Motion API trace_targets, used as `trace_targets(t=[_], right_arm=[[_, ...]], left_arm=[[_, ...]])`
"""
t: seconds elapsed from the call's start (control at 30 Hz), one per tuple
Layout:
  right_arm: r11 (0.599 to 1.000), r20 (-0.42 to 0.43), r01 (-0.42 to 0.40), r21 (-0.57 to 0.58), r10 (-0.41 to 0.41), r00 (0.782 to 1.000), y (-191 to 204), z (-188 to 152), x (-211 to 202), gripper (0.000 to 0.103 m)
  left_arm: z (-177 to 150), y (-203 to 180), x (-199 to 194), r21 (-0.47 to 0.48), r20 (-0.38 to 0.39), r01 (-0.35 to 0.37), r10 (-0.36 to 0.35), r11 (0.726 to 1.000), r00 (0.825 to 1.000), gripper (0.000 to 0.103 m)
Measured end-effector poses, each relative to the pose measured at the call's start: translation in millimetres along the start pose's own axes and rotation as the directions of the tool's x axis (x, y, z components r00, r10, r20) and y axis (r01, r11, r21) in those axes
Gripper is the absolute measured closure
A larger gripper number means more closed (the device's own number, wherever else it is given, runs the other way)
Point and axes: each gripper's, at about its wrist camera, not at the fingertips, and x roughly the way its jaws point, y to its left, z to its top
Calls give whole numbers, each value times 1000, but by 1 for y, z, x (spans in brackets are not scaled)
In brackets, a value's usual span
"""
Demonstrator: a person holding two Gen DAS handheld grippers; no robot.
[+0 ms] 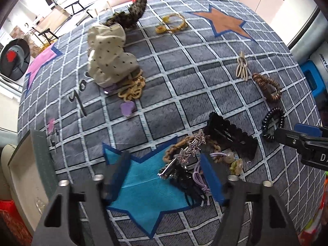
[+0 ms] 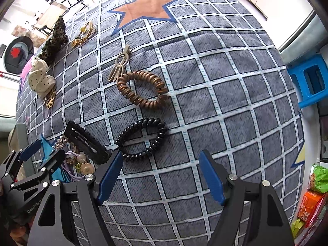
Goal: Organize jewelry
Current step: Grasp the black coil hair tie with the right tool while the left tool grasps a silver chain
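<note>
My left gripper [image 1: 164, 176] points down over a blue paper star [image 1: 139, 186]. Its jaws stand apart around a heap there: a silver rhinestone clip [image 1: 184, 153], purple hair ties [image 1: 197, 179], a brown chain and black lace. No pad visibly presses on any of it. A black scalloped snap clip [image 1: 231, 135] lies at the heap's far edge. My right gripper [image 2: 160, 178] is open and holds nothing, just short of a black spiral hair tie [image 2: 141, 137]. A brown spiral tie [image 2: 141, 90] and a beige claw clip [image 2: 121, 65] lie beyond it.
The grey checked cloth [image 2: 225, 102] also carries an orange star [image 2: 145, 6], a pink star [image 1: 41, 61], a gold bracelet [image 1: 172, 23], a leopard scrunchie [image 1: 131, 14], a cream dotted scrunchie [image 1: 108, 57] on a gold chain, and a purple heart [image 1: 127, 108]. An open box [image 1: 26, 174] sits left; a blue stool [image 2: 309, 80] right.
</note>
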Motion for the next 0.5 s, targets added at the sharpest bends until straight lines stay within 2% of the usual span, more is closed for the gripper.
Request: trace_targets(t=[0.07, 0.1, 0.17, 0.27, 0.37, 0.43, 0.47, 0.5], right_arm=[[1000, 2, 14, -13, -14, 1000, 6, -1, 4, 34], [1000, 12, 20, -18, -20, 1000, 8, -1, 3, 35], [999, 25, 34, -32, -33, 999, 10, 1, 3, 39], [996, 41, 65, -58, -63, 997, 16, 4, 3, 50], [993, 51, 84, -81, -80, 995, 29, 7, 8, 69], [993, 55, 83, -78, -78, 995, 29, 7, 8, 88], [995, 54, 75, -72, -71, 996, 28, 6, 8, 92], [995, 55, 72, -69, -69, 996, 26, 6, 8, 92]], left_arm=[[1, -2, 3, 1, -4, 3, -3, 1000, 1000, 37], [2, -3, 4, 1, -5, 5, -5, 1000, 1000, 43], [3, -4, 5, -5, -12, 22, -22, 1000, 1000, 50], [4, -6, 5, -11, -9, 42, -42, 999, 999, 70], [3, -6, 1, -27, -2, 64, -64, 998, 998, 80], [1, -3, -3, -52, 6, 84, -84, 995, 996, 84], [1, 0, -5, -68, 11, 96, -96, 993, 995, 85], [-1, 1, -8, -79, 17, 104, -103, 991, 995, 84]])
